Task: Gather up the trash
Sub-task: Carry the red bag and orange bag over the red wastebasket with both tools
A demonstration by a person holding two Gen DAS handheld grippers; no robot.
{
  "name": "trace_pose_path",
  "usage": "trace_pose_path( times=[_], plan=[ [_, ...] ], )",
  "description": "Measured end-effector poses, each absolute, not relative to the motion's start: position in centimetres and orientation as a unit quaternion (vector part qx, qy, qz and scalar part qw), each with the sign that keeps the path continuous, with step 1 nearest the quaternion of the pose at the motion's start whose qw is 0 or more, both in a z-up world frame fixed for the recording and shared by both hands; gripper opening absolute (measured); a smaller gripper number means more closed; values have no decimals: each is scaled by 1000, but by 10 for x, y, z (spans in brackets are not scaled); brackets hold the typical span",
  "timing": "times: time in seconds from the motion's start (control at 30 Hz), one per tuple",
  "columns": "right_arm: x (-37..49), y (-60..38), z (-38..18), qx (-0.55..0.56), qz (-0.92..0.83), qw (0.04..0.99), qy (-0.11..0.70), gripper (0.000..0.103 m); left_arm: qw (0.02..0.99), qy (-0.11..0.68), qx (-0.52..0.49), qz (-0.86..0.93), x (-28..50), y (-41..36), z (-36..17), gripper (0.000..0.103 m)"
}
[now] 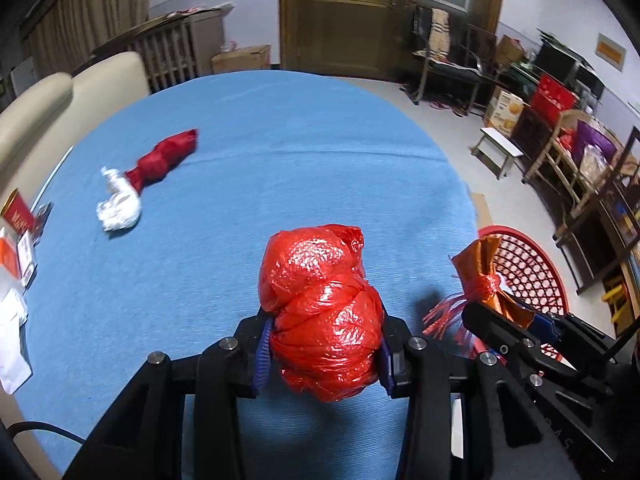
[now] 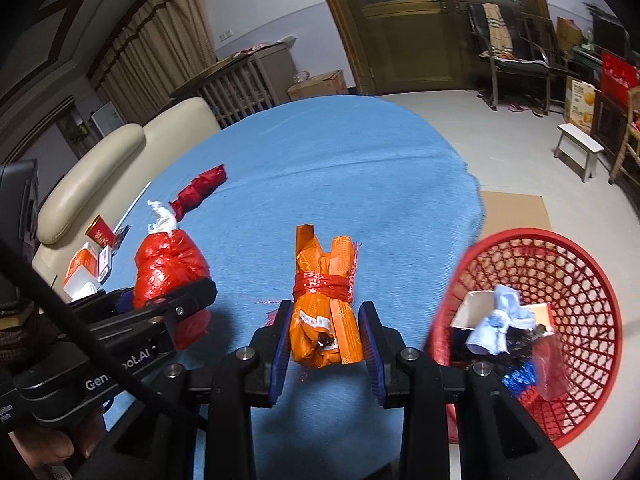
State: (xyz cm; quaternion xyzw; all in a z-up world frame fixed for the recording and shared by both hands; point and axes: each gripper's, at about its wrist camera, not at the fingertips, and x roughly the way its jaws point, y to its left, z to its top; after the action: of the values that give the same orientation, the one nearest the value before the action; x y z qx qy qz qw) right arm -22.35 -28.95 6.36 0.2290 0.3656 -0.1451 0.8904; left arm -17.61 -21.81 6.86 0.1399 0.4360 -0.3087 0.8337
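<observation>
My left gripper (image 1: 324, 352) is shut on a bright red plastic bag bundle (image 1: 320, 304) and holds it above the blue table (image 1: 280, 140); the bundle also shows in the right wrist view (image 2: 168, 268). My right gripper (image 2: 326, 344) is shut on an orange wrapper bundle (image 2: 326, 300) tied with red string; it also shows in the left wrist view (image 1: 484, 276). A red mesh basket (image 2: 580, 272) with several pieces of trash stands at the right of the table. A dark red and white crumpled bundle (image 1: 136, 184) lies at the table's left.
Small boxes and a red can (image 1: 18, 216) sit at the table's left edge, beside a cream sofa (image 1: 80, 92). A flat cardboard sheet (image 2: 516, 208) lies on the floor behind the basket. A white stool (image 1: 500, 148), chairs and shelves stand at the right.
</observation>
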Motion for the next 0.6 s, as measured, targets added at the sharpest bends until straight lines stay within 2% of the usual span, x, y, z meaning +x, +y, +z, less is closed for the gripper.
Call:
trace_pose_path(
  times=[0.6],
  plan=[
    [-295, -365, 56, 267, -241, 867, 346, 35, 800, 408, 183, -399, -228, -296, 77, 44]
  ],
)
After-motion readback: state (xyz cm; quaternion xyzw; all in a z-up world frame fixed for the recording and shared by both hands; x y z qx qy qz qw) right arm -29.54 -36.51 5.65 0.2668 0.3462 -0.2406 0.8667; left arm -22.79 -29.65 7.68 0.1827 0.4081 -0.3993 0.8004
